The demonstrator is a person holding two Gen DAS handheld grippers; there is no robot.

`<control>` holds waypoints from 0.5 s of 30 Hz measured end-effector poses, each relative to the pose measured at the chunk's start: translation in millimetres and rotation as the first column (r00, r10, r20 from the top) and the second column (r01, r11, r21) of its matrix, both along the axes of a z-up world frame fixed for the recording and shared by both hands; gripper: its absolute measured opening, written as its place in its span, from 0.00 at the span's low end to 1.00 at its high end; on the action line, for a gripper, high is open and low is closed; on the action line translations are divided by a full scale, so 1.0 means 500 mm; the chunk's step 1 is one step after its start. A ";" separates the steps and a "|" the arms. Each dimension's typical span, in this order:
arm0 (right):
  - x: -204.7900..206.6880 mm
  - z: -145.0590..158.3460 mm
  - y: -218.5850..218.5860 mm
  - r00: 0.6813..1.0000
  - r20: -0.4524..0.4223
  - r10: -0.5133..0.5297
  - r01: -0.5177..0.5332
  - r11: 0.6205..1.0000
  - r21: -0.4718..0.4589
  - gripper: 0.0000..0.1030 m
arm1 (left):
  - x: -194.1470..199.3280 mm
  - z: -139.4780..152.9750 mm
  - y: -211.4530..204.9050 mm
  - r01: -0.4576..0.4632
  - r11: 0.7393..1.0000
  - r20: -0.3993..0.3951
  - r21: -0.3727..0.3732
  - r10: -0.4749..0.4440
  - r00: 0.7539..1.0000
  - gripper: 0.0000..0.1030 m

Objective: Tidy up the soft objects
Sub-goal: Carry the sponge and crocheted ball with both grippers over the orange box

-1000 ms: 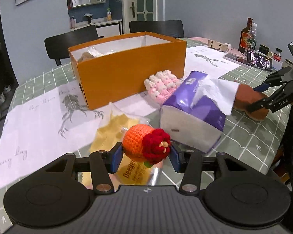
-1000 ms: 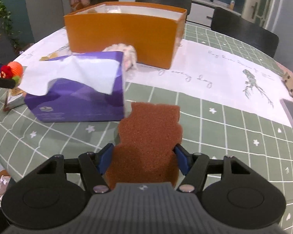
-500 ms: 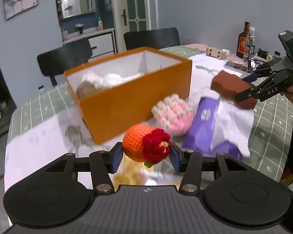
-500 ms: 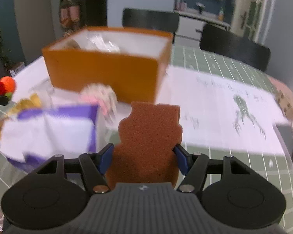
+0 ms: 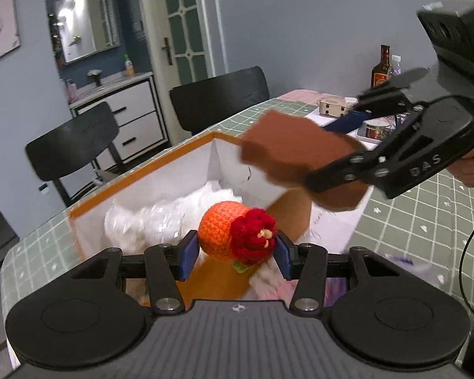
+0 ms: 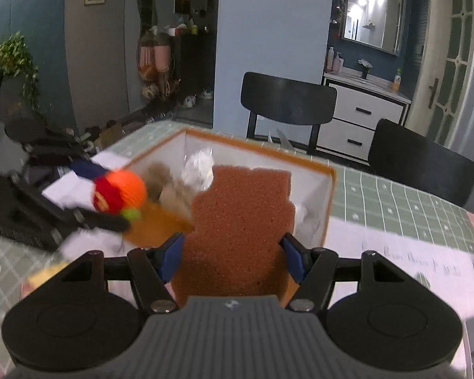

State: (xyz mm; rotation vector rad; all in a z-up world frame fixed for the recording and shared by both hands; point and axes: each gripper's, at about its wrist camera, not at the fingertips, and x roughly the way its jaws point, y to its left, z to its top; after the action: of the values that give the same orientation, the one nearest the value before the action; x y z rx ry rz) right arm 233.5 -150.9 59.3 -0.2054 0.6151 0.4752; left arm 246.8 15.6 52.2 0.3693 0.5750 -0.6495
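My left gripper (image 5: 235, 254) is shut on an orange crochet ball with a red flower (image 5: 233, 235), held above the near wall of the orange box (image 5: 136, 186). The right gripper (image 6: 233, 252) is shut on a brown sponge (image 6: 237, 233) over the same box (image 6: 328, 189). In the left wrist view the right gripper (image 5: 347, 145) and its sponge (image 5: 297, 154) hang over the box's far right corner. In the right wrist view the left gripper (image 6: 104, 194) with the crochet ball (image 6: 120, 192) is at the box's left side. White crumpled wrap (image 5: 161, 218) and a grey-brown soft thing (image 6: 170, 189) lie inside the box.
The box stands on a green checked tablecloth (image 5: 410, 221) with a white printed runner (image 6: 404, 262). Black chairs (image 5: 218, 101) (image 6: 287, 101) stand behind the table. Bottles (image 5: 382, 69) and small items sit at the far right end. A pink crochet piece (image 5: 275, 284) lies under my left gripper.
Both grippers rose and moved from the tissue box area to above the orange box, each still holding its object. The box now fills the middle of both views, seen from above.
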 end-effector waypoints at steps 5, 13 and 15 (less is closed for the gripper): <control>0.125 0.009 0.023 0.998 -0.042 -0.037 0.037 0.999 -0.001 0.63 | 0.094 0.005 -0.028 -0.023 1.000 -0.033 0.014 0.024 0.999 0.55; 0.251 -0.017 0.050 0.990 -0.115 -0.087 0.078 0.994 -0.076 0.63 | 0.192 -0.031 -0.052 -0.053 0.998 -0.152 0.016 0.055 0.987 0.55; 0.272 -0.027 0.059 0.988 -0.132 -0.086 0.074 0.992 -0.100 0.63 | 0.208 -0.040 -0.053 -0.053 0.998 -0.178 0.017 0.055 0.983 0.55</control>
State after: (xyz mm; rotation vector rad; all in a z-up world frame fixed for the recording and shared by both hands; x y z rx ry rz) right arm 369.4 -121.5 45.6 -0.2389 0.7773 0.3846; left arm 350.9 -10.9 32.0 0.3078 0.7575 -0.6303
